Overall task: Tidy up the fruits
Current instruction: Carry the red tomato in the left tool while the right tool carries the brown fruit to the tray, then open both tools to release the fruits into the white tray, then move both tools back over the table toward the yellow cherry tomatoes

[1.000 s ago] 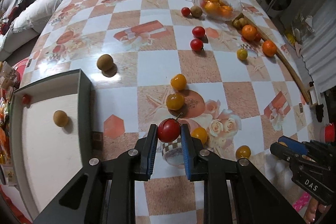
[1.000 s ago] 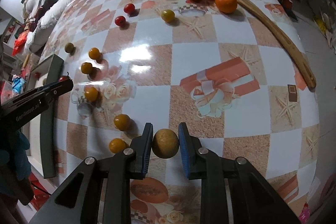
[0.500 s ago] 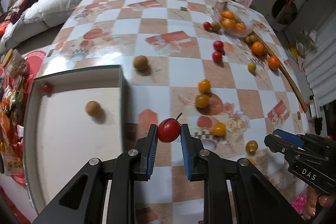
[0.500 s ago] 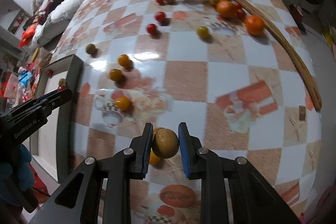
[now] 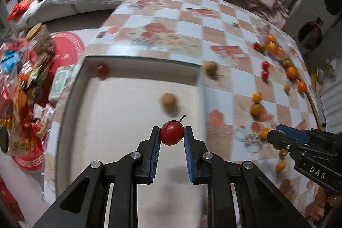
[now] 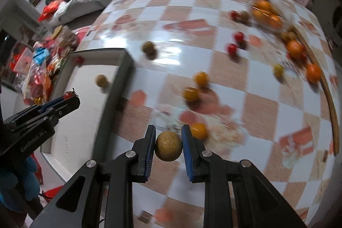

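Fruits in both tongs at once, mid-carry toward the tray. Left gripper, centre of the left wrist view: blue-padded jaws pinching a small round red fruit with a thin dark stem, held in the air above the pale floor of the shallow dark-rimmed rectangular tray. Right gripper, lower centre of the right wrist view: jaws pressed onto a round brown rough-skinned fruit, over the glossy checked orange-and-white tablecloth, just right of the tray's near wall.

Further out in the left view: a second brown round fruit lying loose on the tray floor above the jaws, and a small red fruit tucked into the tray's upper-left corner. Beyond the tray's right wall, upper right of frame: scattered yellow-orange round fruits, small red ones, and a clear glass bowl of oranges, blurred by motion. A long curved wooden stick along the right edge of the right view.

Step in hand, by judgement: delivery of sorted fruit into the tray, with many pieces left on the table. Next move for the left: lowering close to the tray floor before spreading the jaws, since a round fruit dropped from height likely rolls. For the right: crossing the tray wall leftward first, clear of the left gripper, then the same low release.
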Demonstrator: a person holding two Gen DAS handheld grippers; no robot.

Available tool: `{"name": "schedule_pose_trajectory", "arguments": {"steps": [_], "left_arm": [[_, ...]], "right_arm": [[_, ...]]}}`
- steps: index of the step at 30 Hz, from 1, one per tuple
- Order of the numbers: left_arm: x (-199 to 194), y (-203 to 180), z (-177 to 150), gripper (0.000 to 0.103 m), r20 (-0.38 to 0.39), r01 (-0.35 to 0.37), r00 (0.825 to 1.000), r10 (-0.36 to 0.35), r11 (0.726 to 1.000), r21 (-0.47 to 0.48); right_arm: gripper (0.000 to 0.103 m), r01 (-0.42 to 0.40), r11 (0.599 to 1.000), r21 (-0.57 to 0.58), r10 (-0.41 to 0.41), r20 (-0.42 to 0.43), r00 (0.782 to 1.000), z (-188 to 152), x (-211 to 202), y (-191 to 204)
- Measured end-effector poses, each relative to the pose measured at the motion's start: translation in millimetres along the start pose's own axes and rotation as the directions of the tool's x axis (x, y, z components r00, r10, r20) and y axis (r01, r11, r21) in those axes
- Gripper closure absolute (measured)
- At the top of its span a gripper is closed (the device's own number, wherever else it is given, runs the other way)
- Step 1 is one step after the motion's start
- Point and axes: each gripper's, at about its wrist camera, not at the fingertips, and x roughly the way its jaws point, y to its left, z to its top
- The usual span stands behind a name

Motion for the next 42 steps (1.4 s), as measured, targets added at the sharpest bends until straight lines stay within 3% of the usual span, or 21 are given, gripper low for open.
{"name": "schedule_pose_trajectory", "arguments": {"steps": [14, 23, 33, 34, 35, 36, 37, 41, 42], "left_arm": [[26.7, 89.2, -14.3, 0.080, -0.026, -0.145, 0.989, 0.143, 0.978, -0.147], [41.6, 96.5, -19.2, 0.080, -0.049, -0.158, 0.987, 0.152, 0.974, -0.160], [44.4, 94.5, -20.7, 0.078, -0.049, -0.188, 0.982, 0.183, 0.974, -0.129], [44.2, 94.2, -20.6, 0.071, -0.050, -0.194, 0.981, 0.189, 0.973, -0.128], [43.7, 94.4, -20.6, 0.047, -0.053, -0.202, 0.979, 0.197, 0.971, -0.129], [41.5, 95.2, -21.0, 0.035, -0.045, -0.207, 0.978, 0.203, 0.969, -0.136], [37.8, 95.2, -21.9, 0.031, -0.024, -0.209, 0.978, 0.208, 0.967, -0.144], [35.4, 93.0, -22.0, 0.031, -0.026, -0.220, 0.975, 0.219, 0.969, -0.115], [35.3, 93.4, -21.6, 0.031, -0.031, -0.219, 0.976, 0.217, 0.969, -0.112]], "right_arm": [[0.076, -0.105, 0.978, -0.181, 0.095, -0.060, 0.994, 64.5, 62.1, 108.8], [0.076, -0.085, 0.965, -0.249, 0.067, -0.083, 0.994, 93.1, 106.5, 146.2], [0.075, -0.024, 0.944, -0.329, -0.006, -0.090, 0.996, 90.3, 126.9, 160.9], [0.071, -0.028, 0.943, -0.331, -0.003, -0.093, 0.996, 90.4, 126.9, 161.5], [0.069, -0.039, 0.944, -0.328, 0.007, -0.098, 0.995, 90.8, 126.9, 162.1], [0.062, -0.049, 0.944, -0.325, 0.015, -0.104, 0.994, 91.5, 127.1, 162.6], [0.054, -0.051, 0.946, -0.320, 0.017, -0.107, 0.994, 92.2, 126.5, 162.7], [0.049, -0.075, 0.950, -0.304, 0.047, -0.098, 0.994, 93.4, 119.7, 161.1], [0.044, -0.081, 0.951, -0.298, 0.055, -0.096, 0.994, 94.0, 117.0, 160.2]]}}
